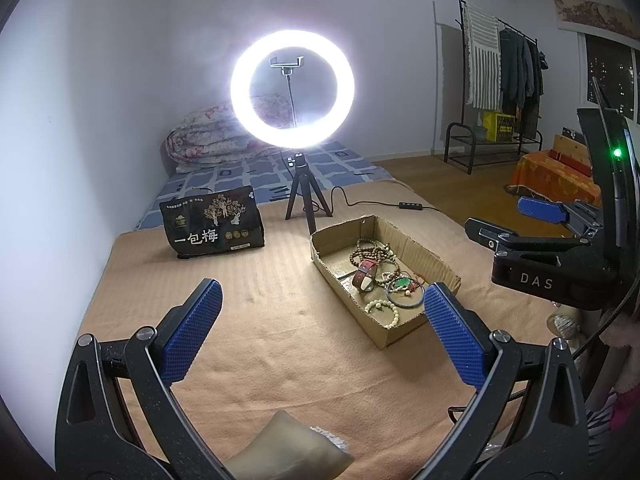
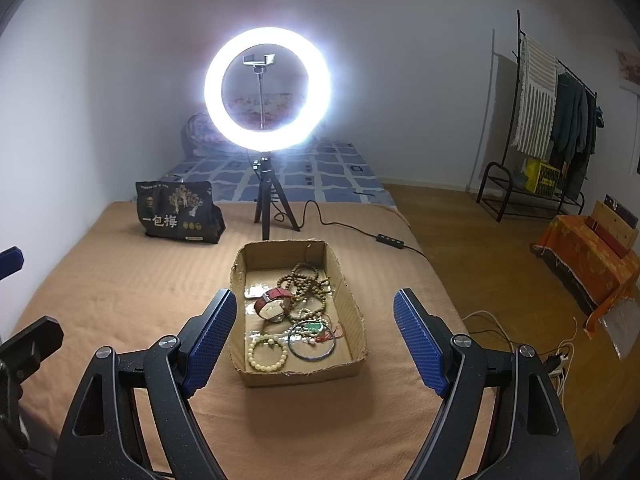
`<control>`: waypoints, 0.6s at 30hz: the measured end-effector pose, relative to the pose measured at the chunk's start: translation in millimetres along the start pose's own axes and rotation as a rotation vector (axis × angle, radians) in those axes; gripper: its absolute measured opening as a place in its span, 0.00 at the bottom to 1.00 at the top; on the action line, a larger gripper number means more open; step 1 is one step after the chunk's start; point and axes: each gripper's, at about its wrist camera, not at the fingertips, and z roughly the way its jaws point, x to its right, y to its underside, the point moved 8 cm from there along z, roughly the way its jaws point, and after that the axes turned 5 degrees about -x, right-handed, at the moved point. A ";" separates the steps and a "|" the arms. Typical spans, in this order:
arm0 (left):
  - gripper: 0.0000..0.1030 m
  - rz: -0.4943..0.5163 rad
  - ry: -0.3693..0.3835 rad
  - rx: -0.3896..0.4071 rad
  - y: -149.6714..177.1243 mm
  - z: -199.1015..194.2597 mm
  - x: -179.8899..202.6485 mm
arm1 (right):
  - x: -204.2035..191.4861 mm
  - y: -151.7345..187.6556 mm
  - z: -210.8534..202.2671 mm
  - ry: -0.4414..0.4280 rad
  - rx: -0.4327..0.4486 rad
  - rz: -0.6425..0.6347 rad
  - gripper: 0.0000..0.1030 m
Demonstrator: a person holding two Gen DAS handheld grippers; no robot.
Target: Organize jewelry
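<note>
A shallow cardboard box lies on the tan blanket and holds the jewelry. Inside are a long string of brown wooden beads, a red-strapped watch, a cream bead bracelet, a thin dark bangle and a green pendant piece. My right gripper hovers open in front of the box, nothing between its blue pads. My left gripper stands open left of the box, empty. In the left wrist view the right gripper shows at the right edge.
A lit ring light on a small tripod stands behind the box, its cable and switch trailing right. A black snack bag sits far left. A clothes rack and an orange-draped seat stand on the floor right.
</note>
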 end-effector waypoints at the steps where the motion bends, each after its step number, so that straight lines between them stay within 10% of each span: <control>1: 1.00 0.001 -0.001 0.001 -0.4 -0.5 -0.2 | -0.1 0.3 -0.3 -0.001 -0.001 0.001 0.79; 18: 1.00 0.001 -0.027 0.006 -1.3 -4.5 -9.3 | -0.6 1.3 0.8 -0.002 -0.009 0.001 0.79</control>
